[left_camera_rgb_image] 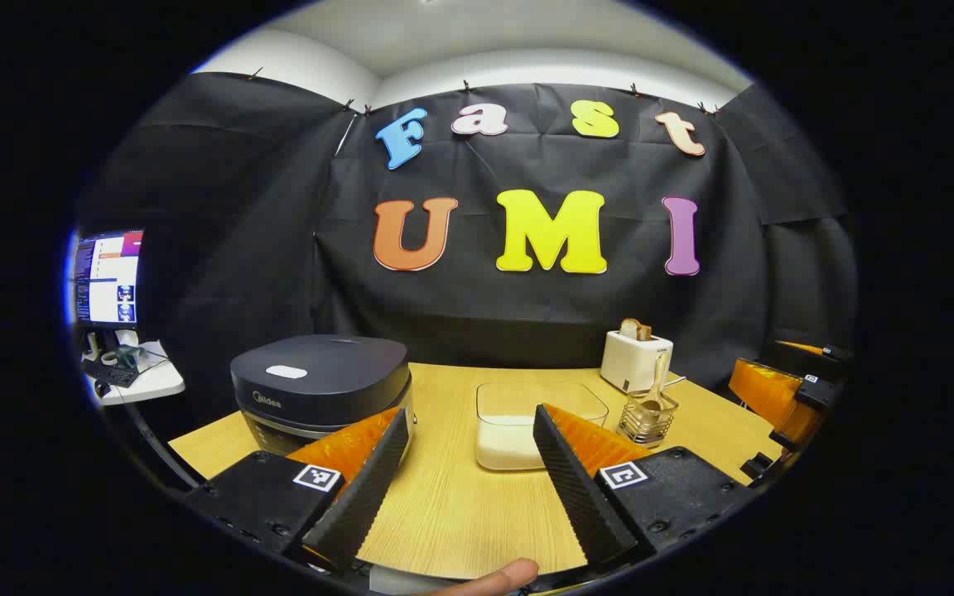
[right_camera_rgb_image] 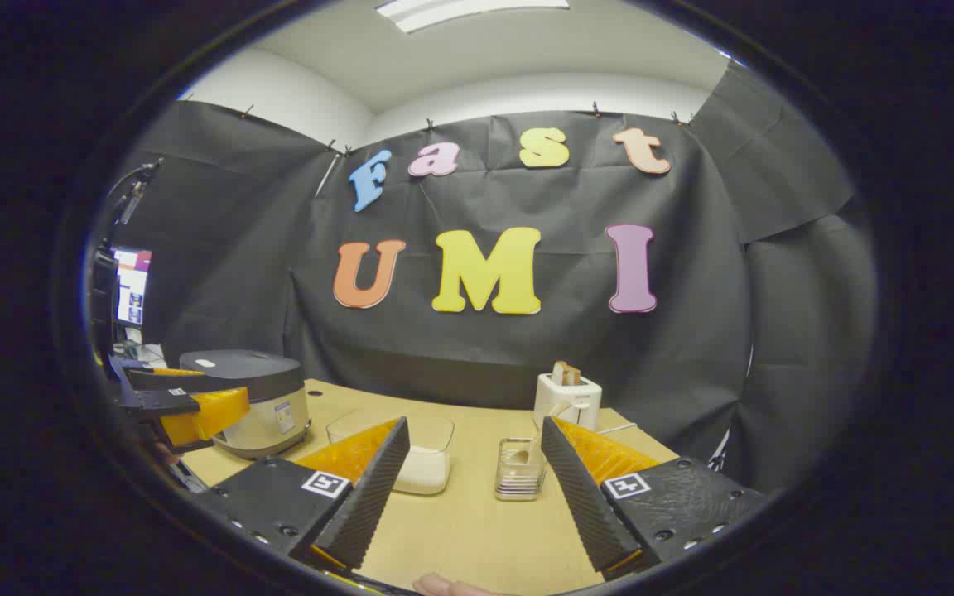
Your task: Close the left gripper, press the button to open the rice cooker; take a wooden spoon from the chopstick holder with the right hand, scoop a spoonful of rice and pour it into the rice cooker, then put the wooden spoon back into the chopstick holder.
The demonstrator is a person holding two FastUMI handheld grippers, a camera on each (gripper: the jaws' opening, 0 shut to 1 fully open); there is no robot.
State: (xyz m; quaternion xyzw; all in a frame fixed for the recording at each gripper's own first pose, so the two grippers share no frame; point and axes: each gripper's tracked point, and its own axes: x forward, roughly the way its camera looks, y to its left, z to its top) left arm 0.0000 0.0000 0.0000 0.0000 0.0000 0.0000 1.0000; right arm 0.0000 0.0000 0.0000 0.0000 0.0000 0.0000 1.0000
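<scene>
Presently, items logged relative to the rice container [left_camera_rgb_image: 527, 426], a clear square tub of white rice near the middle of the wooden table [left_camera_rgb_image: 460, 505].

Toaster [left_camera_rgb_image: 636, 360]: white, bread slices upright in its slots, behind and to the right of the rice container, against the booth wall.
Monitor [left_camera_rgb_image: 106, 277]: lit, on a side stand far to the left of the rice container, off the table.
Rice cooker [left_camera_rgb_image: 320, 389]: dark lid down, left of the rice container, standing apart from it.
Chopstick holder [left_camera_rgb_image: 648, 418]: wire basket just right of the rice container, wooden spoon [left_camera_rgb_image: 656, 389] standing in it, handle up.
Left gripper [left_camera_rgb_image: 469, 430]: fingers spread wide, nothing between them; rice container lies ahead between the fingertips, rice cooker beyond the left finger. Bare table between.
Right gripper [right_camera_rgb_image: 473, 443]: fingers spread wide, empty; chopstick holder [right_camera_rgb_image: 519, 469] ahead between them, rice container [right_camera_rgb_image: 415, 455] beside the left finger. In the left gripper view it sits at the far right edge, past the chopstick holder.
</scene>
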